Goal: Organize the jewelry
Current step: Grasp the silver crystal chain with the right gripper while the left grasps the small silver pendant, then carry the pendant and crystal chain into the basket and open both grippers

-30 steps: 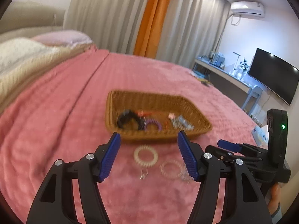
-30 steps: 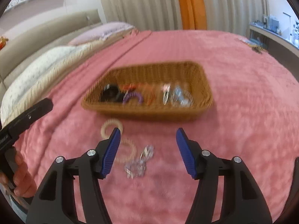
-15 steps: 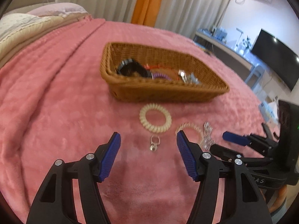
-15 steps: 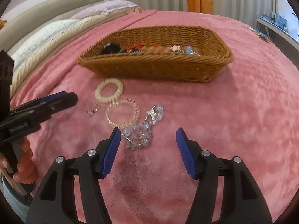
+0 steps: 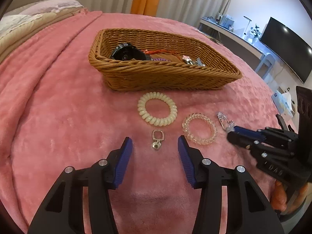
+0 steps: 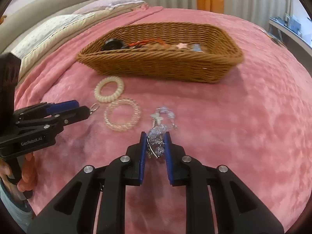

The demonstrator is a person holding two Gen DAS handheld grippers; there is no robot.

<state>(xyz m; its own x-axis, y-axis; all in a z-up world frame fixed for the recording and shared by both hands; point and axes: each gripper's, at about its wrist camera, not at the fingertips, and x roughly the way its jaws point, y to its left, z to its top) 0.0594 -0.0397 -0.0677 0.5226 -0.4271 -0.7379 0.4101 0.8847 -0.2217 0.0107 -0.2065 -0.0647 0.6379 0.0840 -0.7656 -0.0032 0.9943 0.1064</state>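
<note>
In the left wrist view my left gripper [image 5: 155,146] hangs low over the pink blanket [image 5: 58,117] of the bed, its fingers [image 5: 124,158] half spread and closing, with the small metal charm [image 5: 157,141] lying between the tips but not yet touched. I judge this charm to be light, hard and a little slippery, so I would take it across the square ring at its top, not on the round bell part. Just beyond it lies the cream spiral hair tie [image 5: 157,108], and beside that the clear spiral tie [image 5: 199,129]; both look soft and springy, easy to pinch on any side of the ring. The clear tie is very near my right-side finger and could be caught together with the charm. The wicker basket [image 5: 165,76] stands behind them with a black thing, a red cord and some clips already inside; its near wall must be cleared on the way in. In the right wrist view my right gripper [image 6: 155,138] has its fingers [image 6: 143,152] almost together and closing on the crystal bead chain [image 6: 158,136], which sits bunched between the pads. It seems light, loose and rather fragile, I think; the far part with a white star piece trails on the blanket and may snag in the plush or swing when lifted. How firmly the pads hold it I cannot tell well, because the beads are blurred. The left gripper [image 6: 81,109] comes in from the left side, well apart from the chain.
</note>
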